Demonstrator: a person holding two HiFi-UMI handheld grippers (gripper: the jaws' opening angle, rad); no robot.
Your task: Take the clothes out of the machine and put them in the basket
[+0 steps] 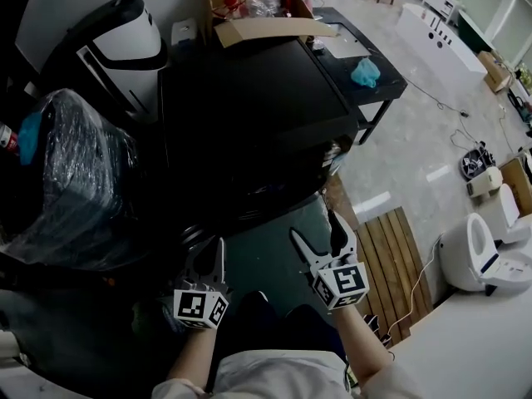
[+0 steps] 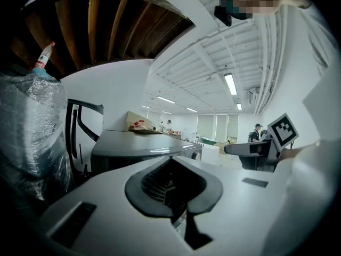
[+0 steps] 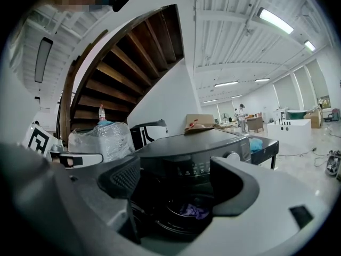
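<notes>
Two tools held low, just in front of the washing machine (image 1: pixel 249 98), both pointed toward its front. Right tool (image 3: pixel 178 184) spread wide, nothing between its jaws, aimed straight at the round drum opening. Left tool (image 2: pixel 175 196) drawn together on nothing, off to the left of that opening and looking along the machine's side. Clothes not yet touched: one purple cloth (image 3: pixel 195 211) lying low inside the drum, the only piece to be made out. No basket to be seen in any view.

Step in hand, by the look of it: reaching in for the first piece. To do it well, keep the right tool spread right up to passing the rim of the opening. Then lower toward the purple cloth and close on a raised fold rather than a flat patch, deep enough to catch several layers. Pull out slowly and upward over the lower lip, watching for a trailing end snagging on the rim. Spread the left tool beforehand, ready to gather any hanging part. Door position hard to judge from here; check before going in.
</notes>
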